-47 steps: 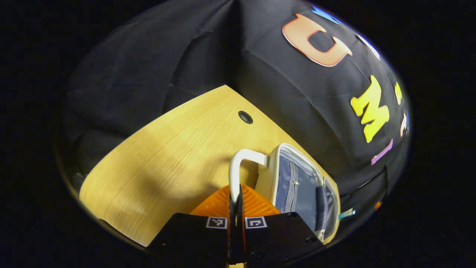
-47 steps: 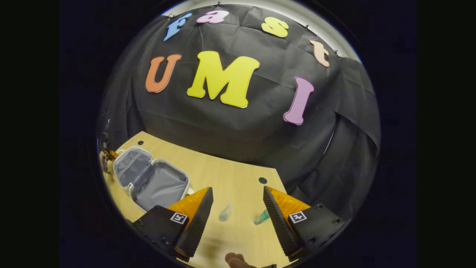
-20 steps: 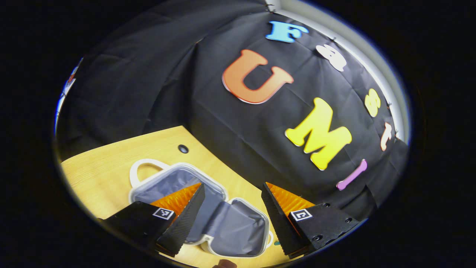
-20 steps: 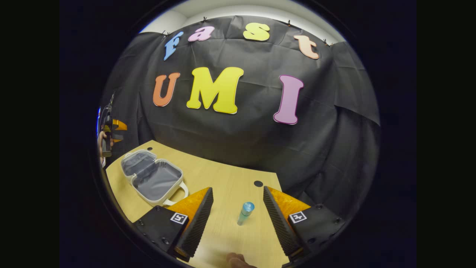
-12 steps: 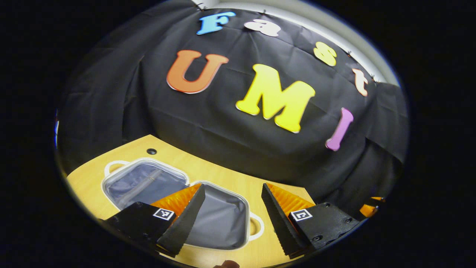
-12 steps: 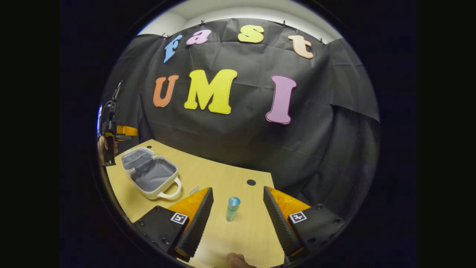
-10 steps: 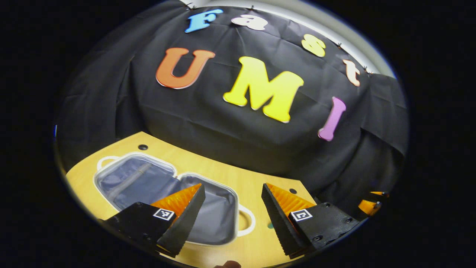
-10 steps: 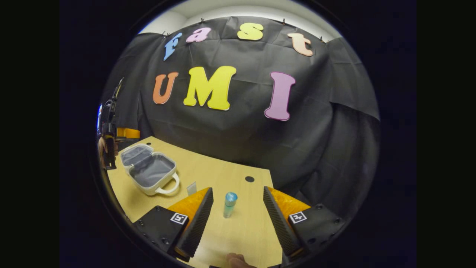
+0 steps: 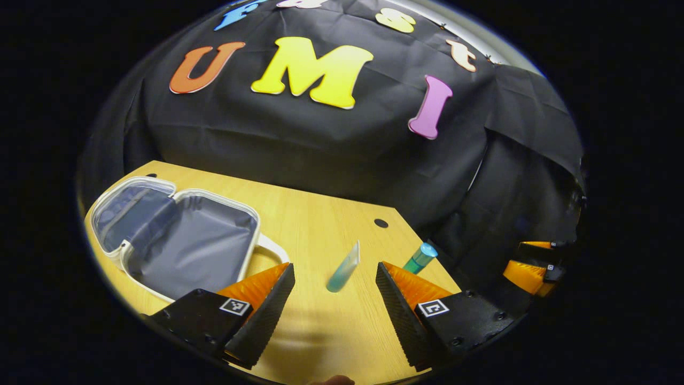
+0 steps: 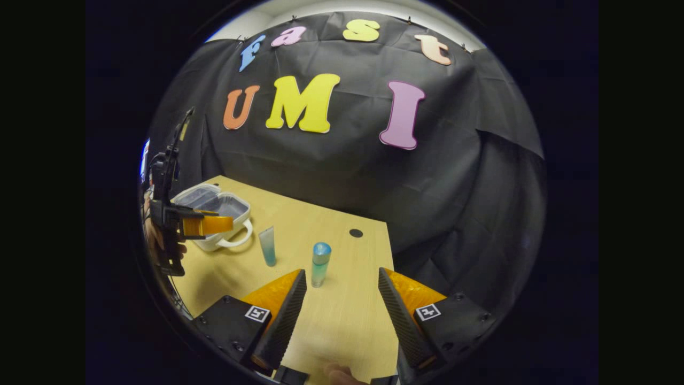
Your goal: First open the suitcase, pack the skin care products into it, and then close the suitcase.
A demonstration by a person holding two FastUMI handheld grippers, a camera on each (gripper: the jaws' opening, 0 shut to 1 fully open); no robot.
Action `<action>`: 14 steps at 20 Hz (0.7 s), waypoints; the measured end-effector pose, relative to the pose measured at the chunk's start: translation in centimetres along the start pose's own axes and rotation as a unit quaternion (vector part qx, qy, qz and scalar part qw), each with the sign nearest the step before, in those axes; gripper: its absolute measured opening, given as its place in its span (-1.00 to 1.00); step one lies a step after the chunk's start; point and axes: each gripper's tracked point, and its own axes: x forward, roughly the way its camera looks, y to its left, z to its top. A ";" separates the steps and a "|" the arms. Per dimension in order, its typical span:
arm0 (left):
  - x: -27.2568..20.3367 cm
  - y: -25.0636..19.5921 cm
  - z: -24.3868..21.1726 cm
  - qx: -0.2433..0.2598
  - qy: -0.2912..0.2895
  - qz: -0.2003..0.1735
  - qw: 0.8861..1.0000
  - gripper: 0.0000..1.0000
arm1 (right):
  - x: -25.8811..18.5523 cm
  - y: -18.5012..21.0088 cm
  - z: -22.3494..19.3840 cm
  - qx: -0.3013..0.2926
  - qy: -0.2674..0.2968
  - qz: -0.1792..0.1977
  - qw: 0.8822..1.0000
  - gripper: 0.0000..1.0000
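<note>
Our left gripper [image 9: 334, 313] spreads its fingers wide with nothing held — the tube [image 9: 343, 266] stands on the counter [image 9: 320, 214] beyond them. Our right gripper [image 10: 342, 315] gapes too, the bottle [image 10: 319, 263] ahead. The suitcase [image 9: 176, 240] lies open at the counter's left.

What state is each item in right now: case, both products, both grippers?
suitcase: lying open flat on the table, both halves look empty.
tube: standing upright on its cap, outside the suitcase.
bottle: upright on the table, cap on, outside the suitcase.
left gripper: open, holding nothing.
right gripper: open, holding nothing.
</note>
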 end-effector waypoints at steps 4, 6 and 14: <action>5.0 -0.6 -4.0 0.041 0.031 0.019 0.998 0.96 | 1.3 -1.2 -3.3 0.009 0.033 -0.010 0.999 0.60; 7.4 -0.3 -5.5 0.056 0.039 0.038 0.997 0.96 | 2.3 -1.6 -4.4 0.016 0.045 -0.015 0.999 0.60; 13.0 1.1 -7.8 0.083 0.067 0.089 0.990 0.80 | 5.6 -0.7 -6.0 0.019 0.058 0.009 0.998 0.60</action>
